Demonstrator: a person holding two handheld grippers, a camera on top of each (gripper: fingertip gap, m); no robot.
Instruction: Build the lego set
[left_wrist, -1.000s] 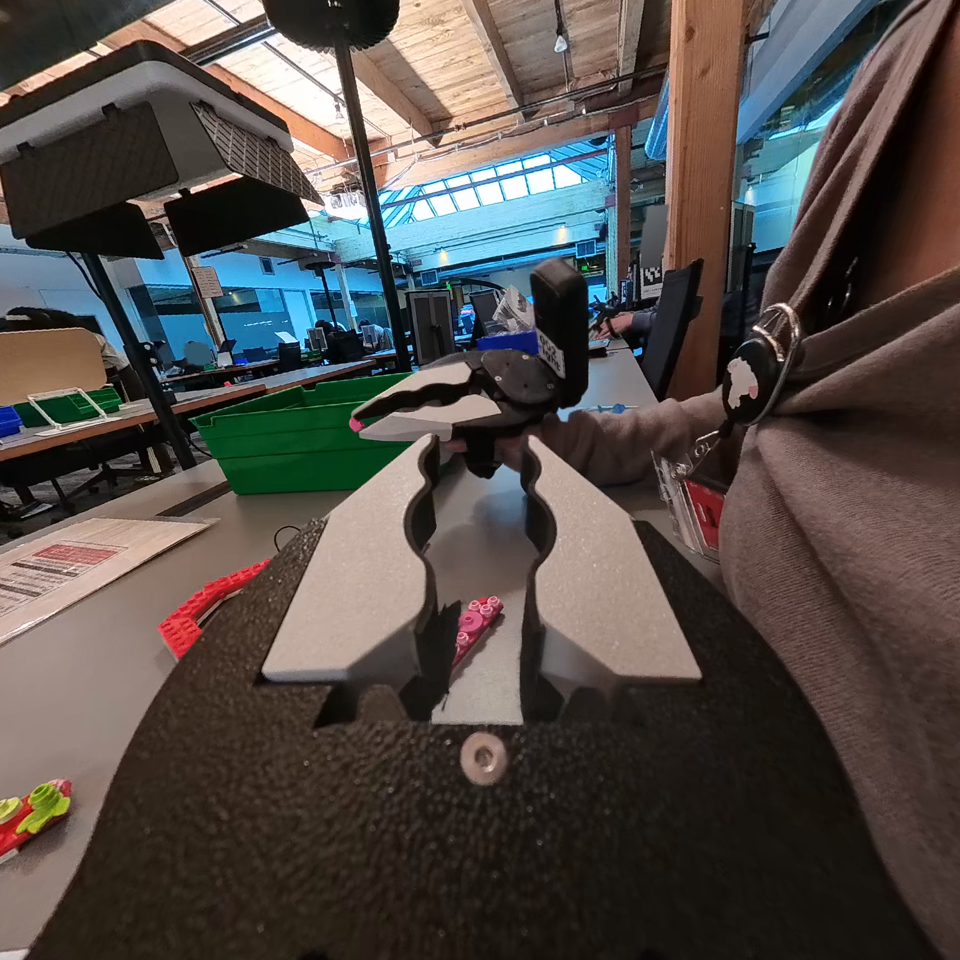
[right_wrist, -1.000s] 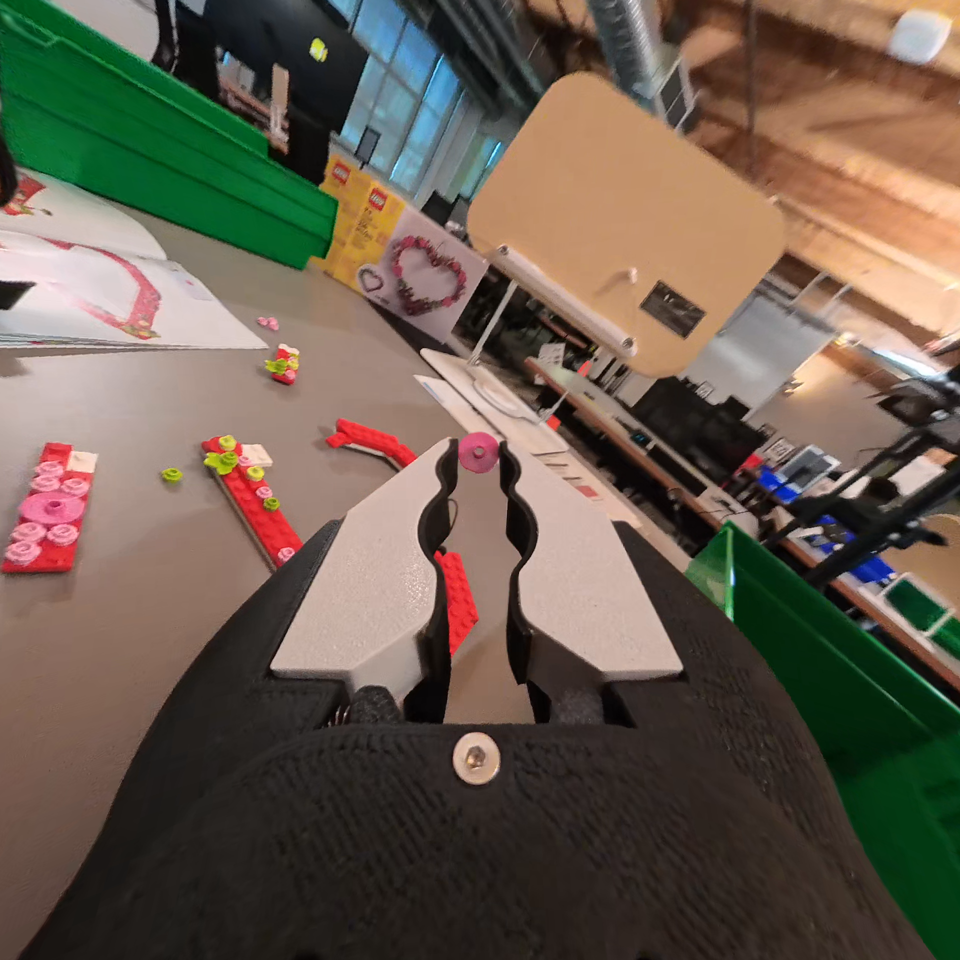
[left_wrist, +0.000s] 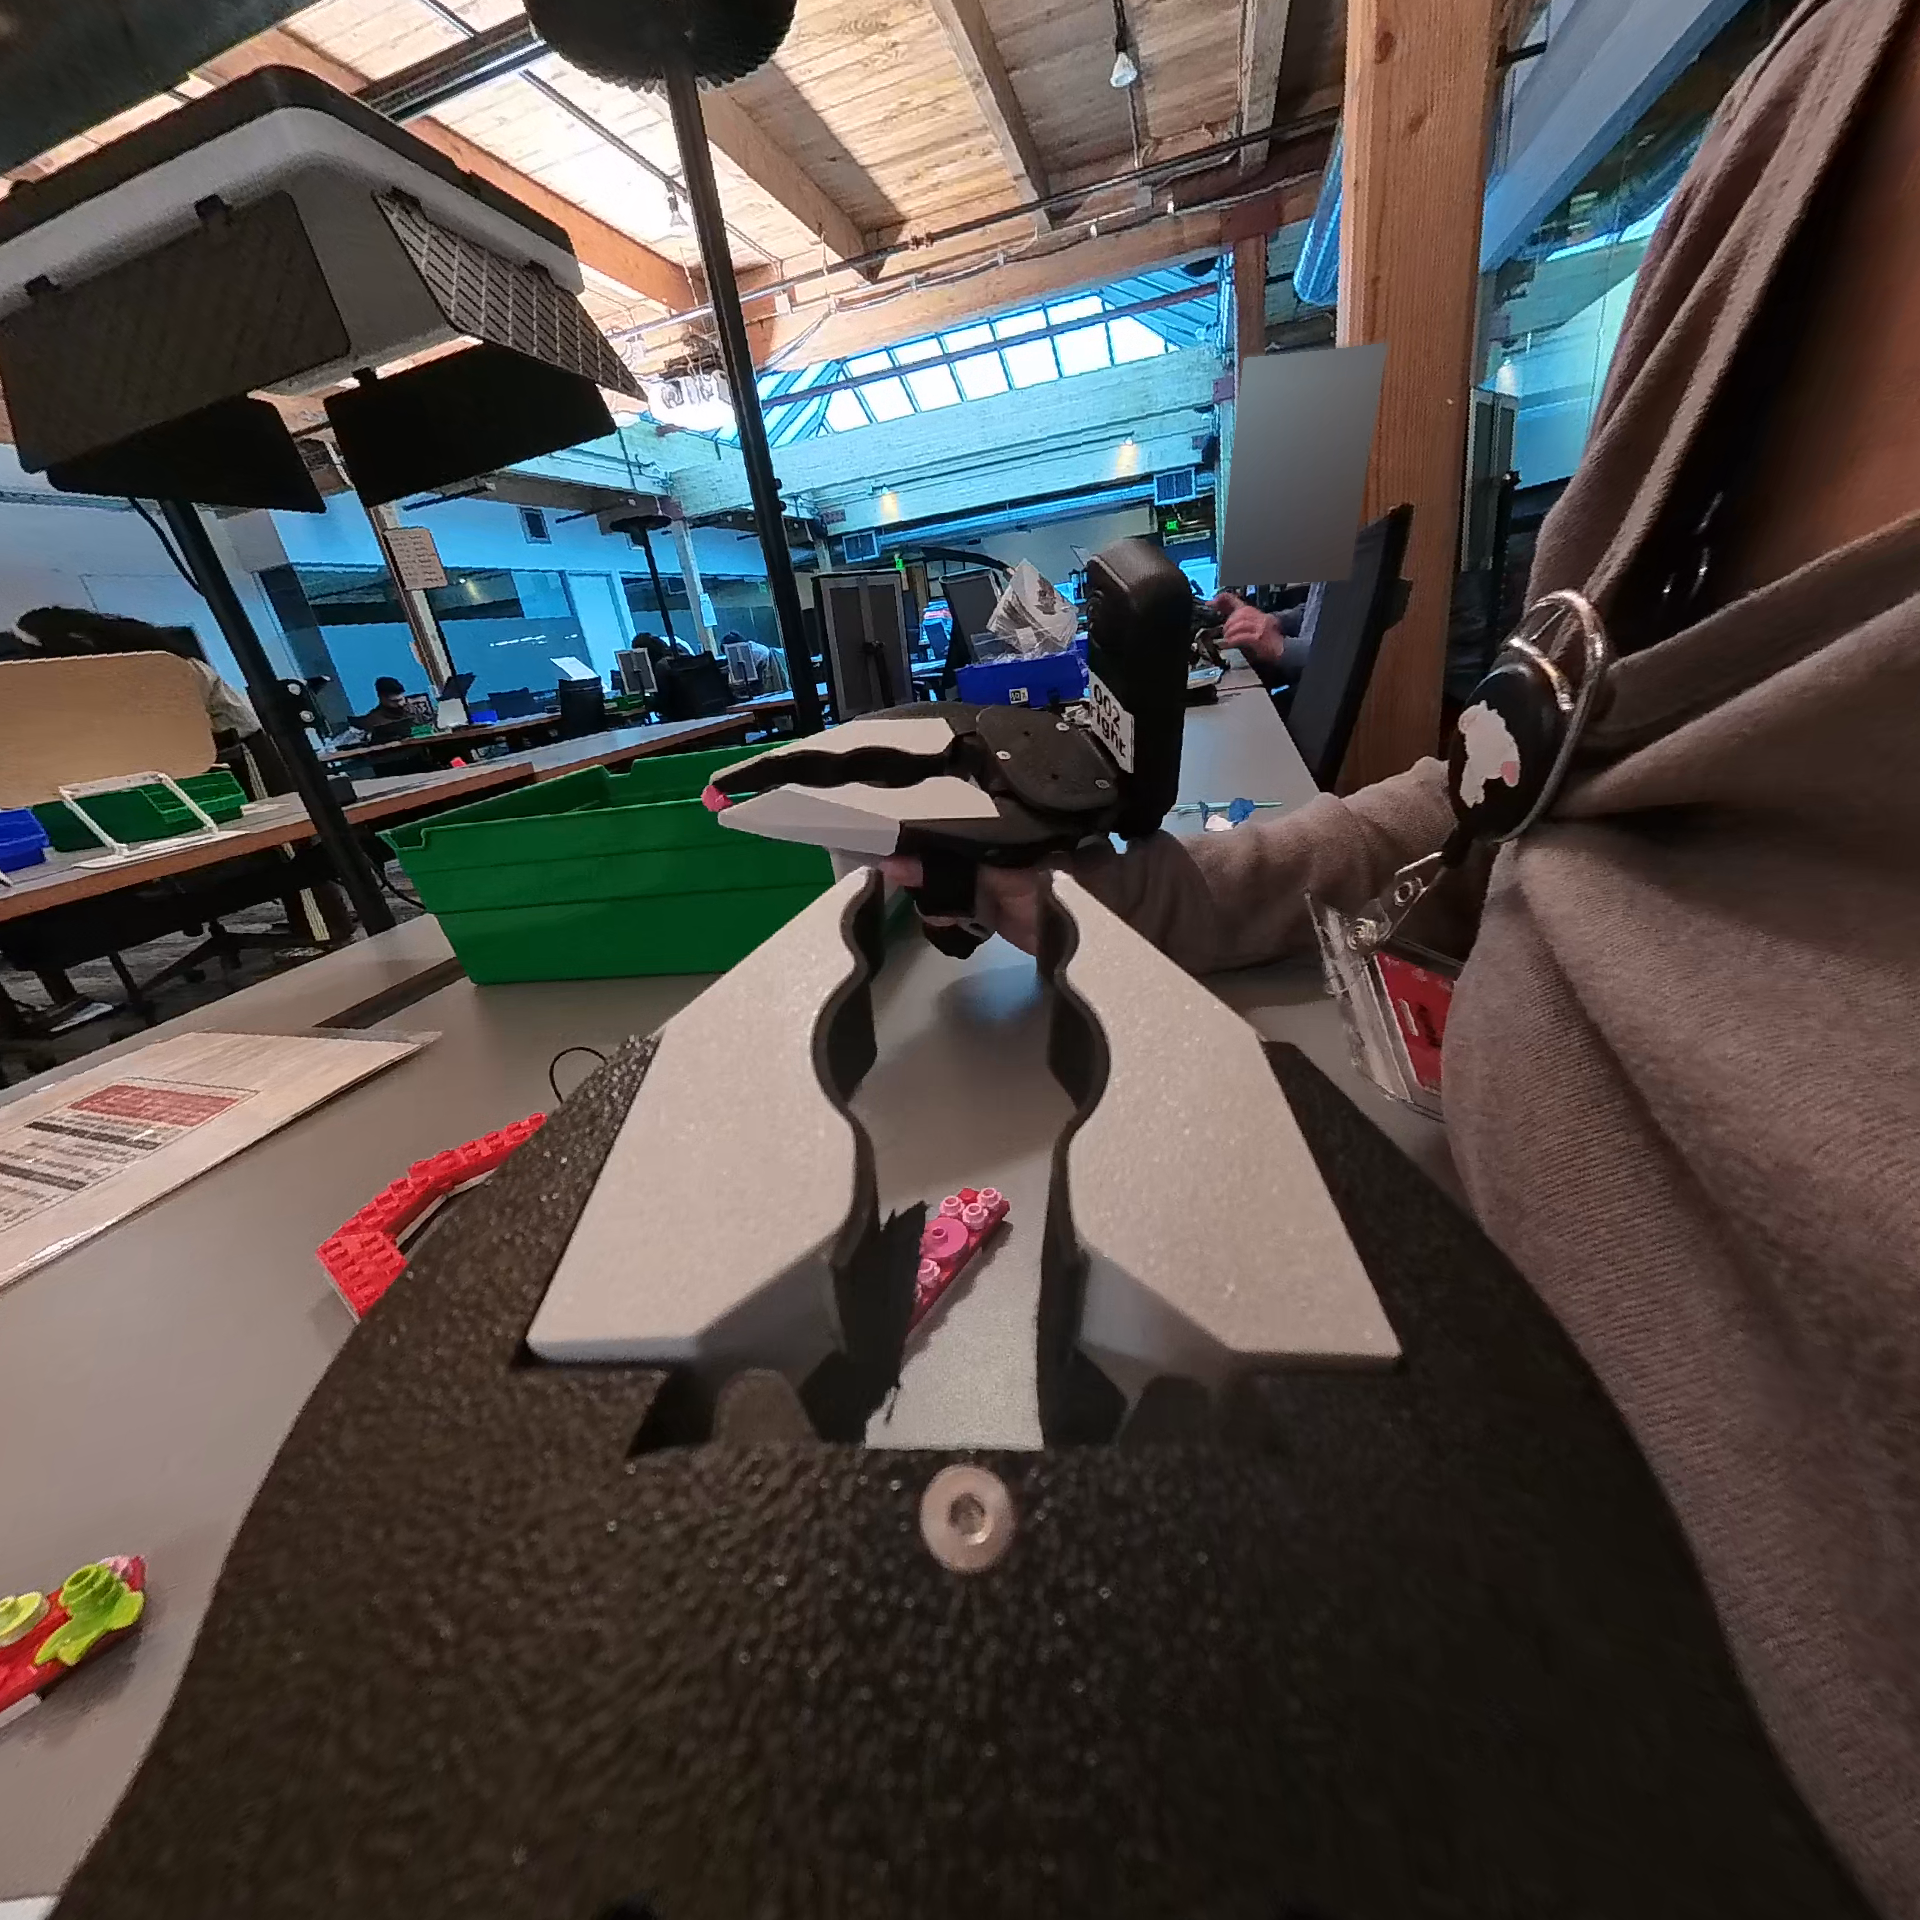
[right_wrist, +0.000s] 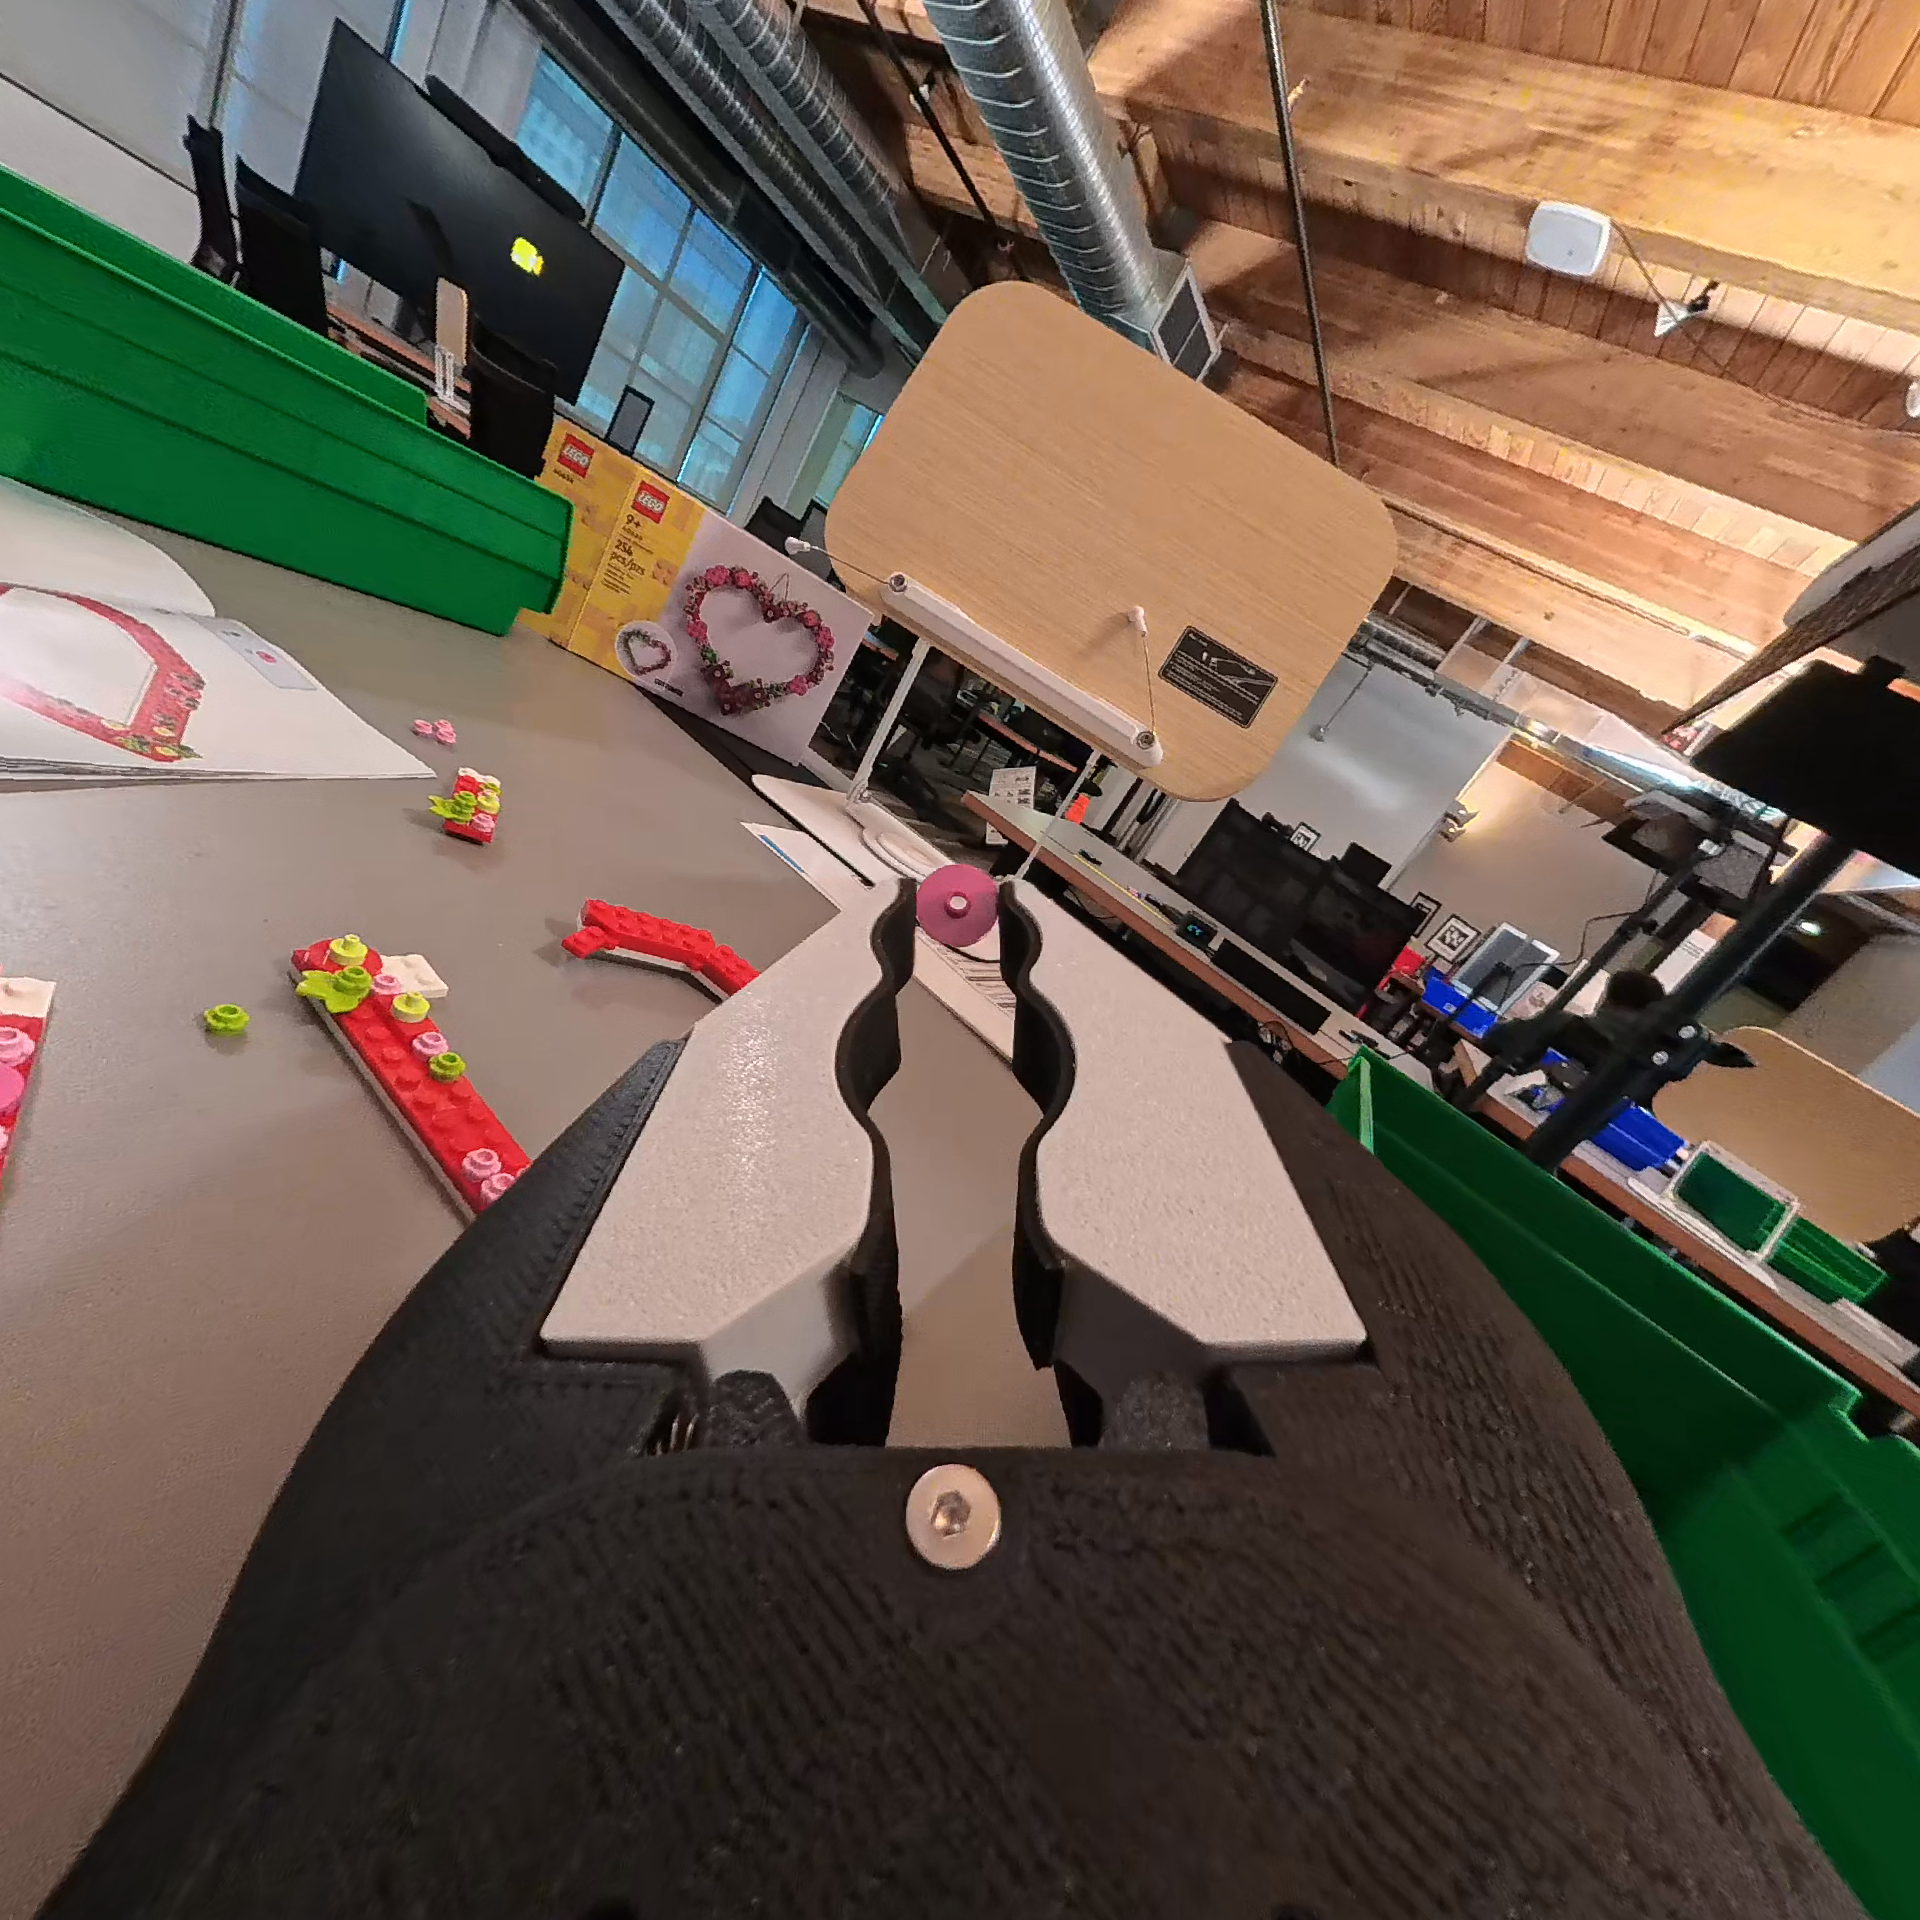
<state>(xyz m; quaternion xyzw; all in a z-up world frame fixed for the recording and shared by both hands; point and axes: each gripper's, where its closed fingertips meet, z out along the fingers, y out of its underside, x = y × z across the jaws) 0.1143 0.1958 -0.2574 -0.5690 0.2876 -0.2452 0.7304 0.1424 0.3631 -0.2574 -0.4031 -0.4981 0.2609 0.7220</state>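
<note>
My right gripper (right_wrist: 956, 906) is shut on a small round magenta piece (right_wrist: 957, 904) held at its fingertips, above the grey table. It also shows in the left wrist view (left_wrist: 727, 805), raised above the table with the magenta piece (left_wrist: 714, 798) at its tip. My left gripper (left_wrist: 956, 914) is open and empty, low over the table. Below its fingers lies a red strip with pink studs (left_wrist: 961, 1242). In the right wrist view, a red strip with lime and pink flowers (right_wrist: 405, 1060) and a bent red frame part (right_wrist: 665, 945) lie on the table.
Green bins stand at the back (left_wrist: 623, 883) and on both sides (right_wrist: 260, 436) (right_wrist: 1662, 1351). An open instruction booklet (right_wrist: 135, 686), the set's box (right_wrist: 717, 623), a wooden book stand (right_wrist: 1112, 530) and a printed sheet (left_wrist: 156, 1122) are on the table. A person's sleeve (left_wrist: 1714, 1039) fills the right. Left tips to right tips: about 15 centimetres.
My right gripper has lifted slightly and tilted with the magenta piece; the table pieces look farther below it. My left gripper has barely moved.
</note>
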